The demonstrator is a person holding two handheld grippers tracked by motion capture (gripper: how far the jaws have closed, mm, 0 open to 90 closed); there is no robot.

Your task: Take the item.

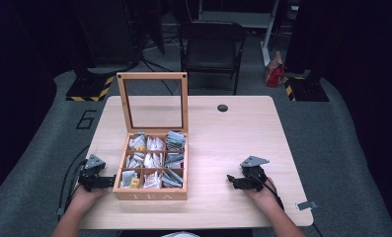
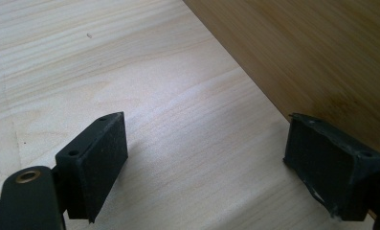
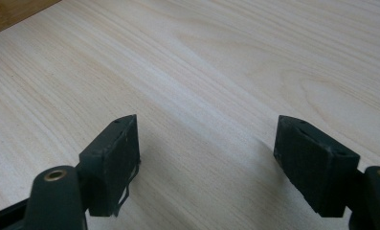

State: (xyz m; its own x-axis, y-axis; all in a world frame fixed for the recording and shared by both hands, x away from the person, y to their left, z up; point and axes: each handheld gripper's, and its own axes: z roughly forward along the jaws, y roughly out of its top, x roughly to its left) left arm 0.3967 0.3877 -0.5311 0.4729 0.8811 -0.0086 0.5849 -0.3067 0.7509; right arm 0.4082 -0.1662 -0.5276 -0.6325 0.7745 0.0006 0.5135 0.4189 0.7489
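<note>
Tea box (image 1: 150,193) w/ lid up, sachets (probably) inside; left tool (image 1: 110,181), right tool (image 1: 231,179) both wide.

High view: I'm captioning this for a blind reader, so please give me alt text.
An open wooden tea box with packet-filled compartments sits on a light table. A person's left gripper rests beside it, and the right gripper lies apart, both open.

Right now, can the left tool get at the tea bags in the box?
Probably yes. The left tool sits open beside the tea box, whose lid stands up, leaving the tea bags uncovered; it would need to lift over the wall.
</note>
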